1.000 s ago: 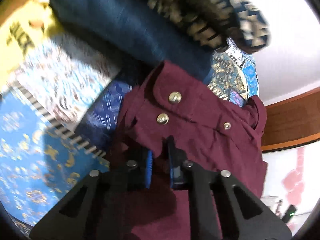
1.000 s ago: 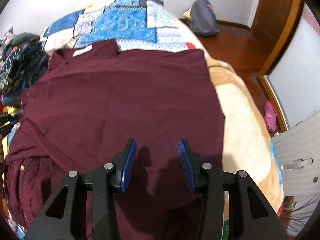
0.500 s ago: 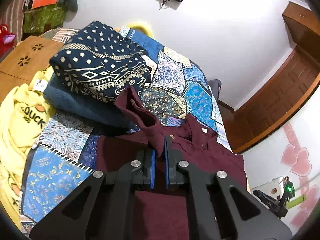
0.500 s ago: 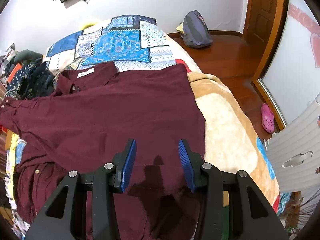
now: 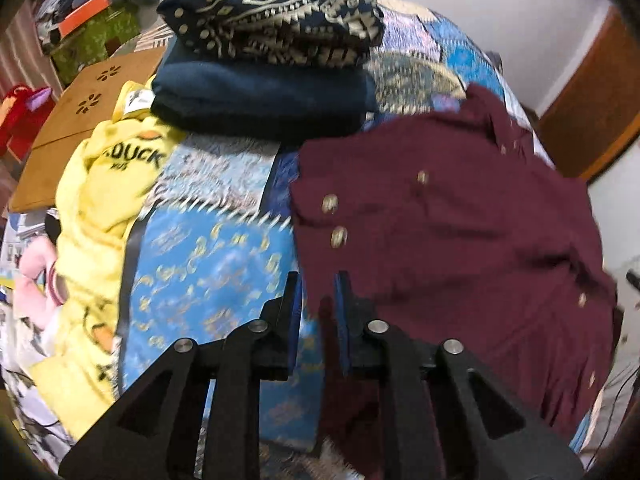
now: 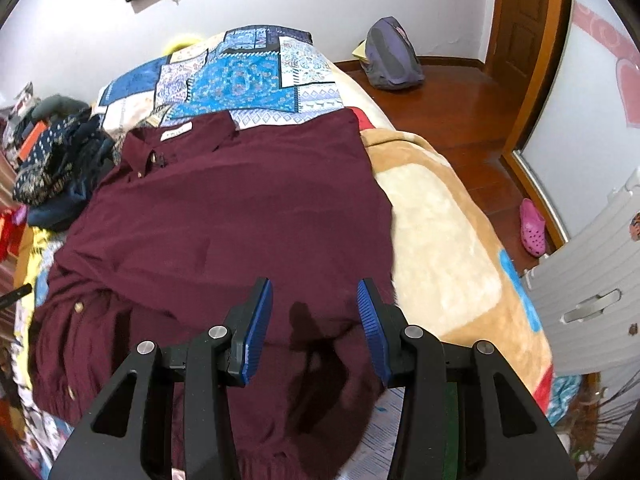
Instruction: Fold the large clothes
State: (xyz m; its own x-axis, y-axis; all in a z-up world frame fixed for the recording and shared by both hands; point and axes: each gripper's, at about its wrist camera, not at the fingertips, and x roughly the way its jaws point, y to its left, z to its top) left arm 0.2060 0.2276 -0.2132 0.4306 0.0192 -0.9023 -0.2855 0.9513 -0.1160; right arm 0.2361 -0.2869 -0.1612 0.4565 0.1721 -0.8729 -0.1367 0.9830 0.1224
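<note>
Patchwork bedspread point(image 6: 256, 76) covers the bed, and your maroon shirt point(image 6: 240, 216) is spread flat on it, collar at the far end from your right claw point(image 6: 314, 320). That claw hangs over the near hem, blue pads apart with nothing between them. Your left claw point(image 5: 318, 312) has just been opening, only a narrow gap now, empty, at the shirt's buttoned edge. Folded clothes point(image 5: 272, 60) sit stacked beyond it.
</note>
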